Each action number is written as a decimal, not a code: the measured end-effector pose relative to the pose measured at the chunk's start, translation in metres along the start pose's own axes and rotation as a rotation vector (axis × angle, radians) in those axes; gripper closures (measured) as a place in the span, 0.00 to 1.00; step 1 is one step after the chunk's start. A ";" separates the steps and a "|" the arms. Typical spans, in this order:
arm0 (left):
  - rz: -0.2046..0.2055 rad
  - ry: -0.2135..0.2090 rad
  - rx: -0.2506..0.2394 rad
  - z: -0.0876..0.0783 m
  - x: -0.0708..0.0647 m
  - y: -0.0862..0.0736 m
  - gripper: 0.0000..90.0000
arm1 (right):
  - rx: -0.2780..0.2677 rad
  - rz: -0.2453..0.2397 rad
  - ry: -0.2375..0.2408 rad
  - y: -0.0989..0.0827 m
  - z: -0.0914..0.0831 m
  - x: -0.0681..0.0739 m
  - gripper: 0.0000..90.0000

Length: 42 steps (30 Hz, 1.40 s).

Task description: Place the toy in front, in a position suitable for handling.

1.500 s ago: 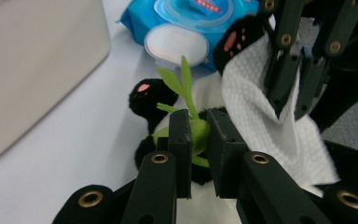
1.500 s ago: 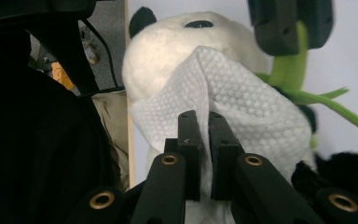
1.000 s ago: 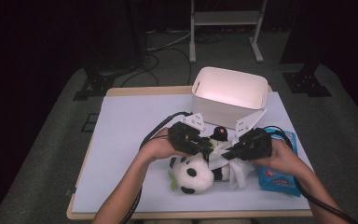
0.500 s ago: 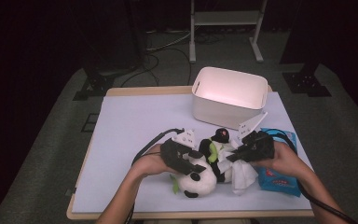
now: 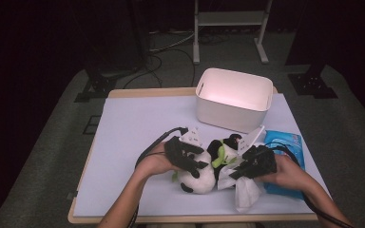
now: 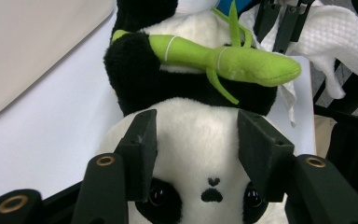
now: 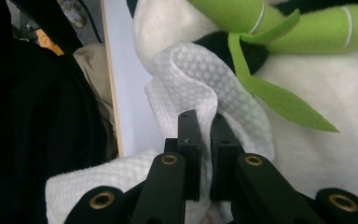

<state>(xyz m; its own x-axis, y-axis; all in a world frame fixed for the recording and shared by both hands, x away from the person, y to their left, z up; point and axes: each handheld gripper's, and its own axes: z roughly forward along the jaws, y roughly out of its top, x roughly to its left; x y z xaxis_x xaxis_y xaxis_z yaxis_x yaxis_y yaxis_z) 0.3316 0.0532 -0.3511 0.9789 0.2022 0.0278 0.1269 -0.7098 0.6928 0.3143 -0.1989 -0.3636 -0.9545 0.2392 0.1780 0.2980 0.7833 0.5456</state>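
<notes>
While the left gripper (image 6: 193,154) fingers, just opening, straddle the panda plush (image 6: 200,140) head on the desk (image 5: 123,128), the right gripper (image 7: 207,135) fingers pinch a white wipe (image 7: 191,74) against the plush's body.

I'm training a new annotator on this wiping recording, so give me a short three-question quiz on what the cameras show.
1. True or false: the right gripper is clamped on the white embossed wipe.
2. What lies between the left gripper's jaws? A) the black-and-white plush panda's head B) the white plastic bin C) the blue wipes packet
3. The green plush bamboo stalk lies across the panda's ____.

Key: 1 true; 2 A; 3 chest.
</notes>
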 end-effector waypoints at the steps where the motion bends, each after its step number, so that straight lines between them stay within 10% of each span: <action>1: -0.004 -0.001 -0.009 -0.001 0.000 -0.001 0.52 | -0.014 0.001 0.005 0.001 -0.001 0.000 0.94; 17: -0.038 -0.016 -0.063 -0.014 -0.006 -0.026 0.42 | -0.084 0.002 -0.082 0.027 -0.022 -0.015 0.94; 29: -0.043 -0.024 -0.090 -0.016 -0.007 -0.036 0.43 | -0.045 0.054 -0.109 0.005 -0.027 -0.024 0.94; 42: -0.049 -0.041 -0.091 -0.016 -0.007 -0.037 0.39 | -0.133 0.175 -0.191 -0.037 -0.077 -0.037 0.94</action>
<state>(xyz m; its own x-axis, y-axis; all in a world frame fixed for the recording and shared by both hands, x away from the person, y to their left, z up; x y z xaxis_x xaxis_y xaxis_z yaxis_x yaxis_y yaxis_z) 0.3173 0.0888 -0.3655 0.9778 0.2062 -0.0357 0.1615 -0.6351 0.7554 0.3395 -0.2817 -0.3272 -0.8691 0.4777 0.1283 0.4450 0.6417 0.6246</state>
